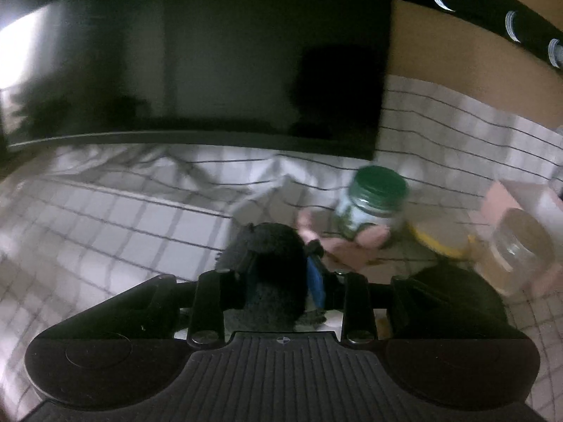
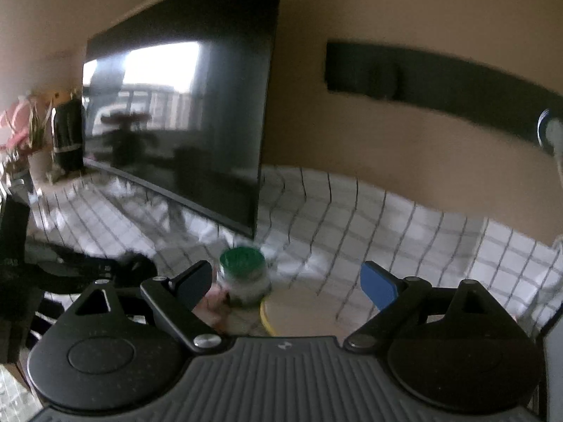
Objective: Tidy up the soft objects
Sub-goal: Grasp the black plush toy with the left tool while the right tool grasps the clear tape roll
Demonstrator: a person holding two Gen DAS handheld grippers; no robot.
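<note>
My left gripper is shut on a black fuzzy soft toy, held above the checkered tablecloth. A blue pad shows beside the toy. A pink soft object lies just beyond it, under a green-lidded jar. My right gripper is open and empty, its blue fingertip to the right. The same green-lidded jar stands between its fingers, a little ahead, with the pink soft object at its left.
A large dark TV screen stands at the back of the table. A yellow-rimmed round board lies by the jar. A clear empty glass jar lies on a pink thing at right. A plant stands far left.
</note>
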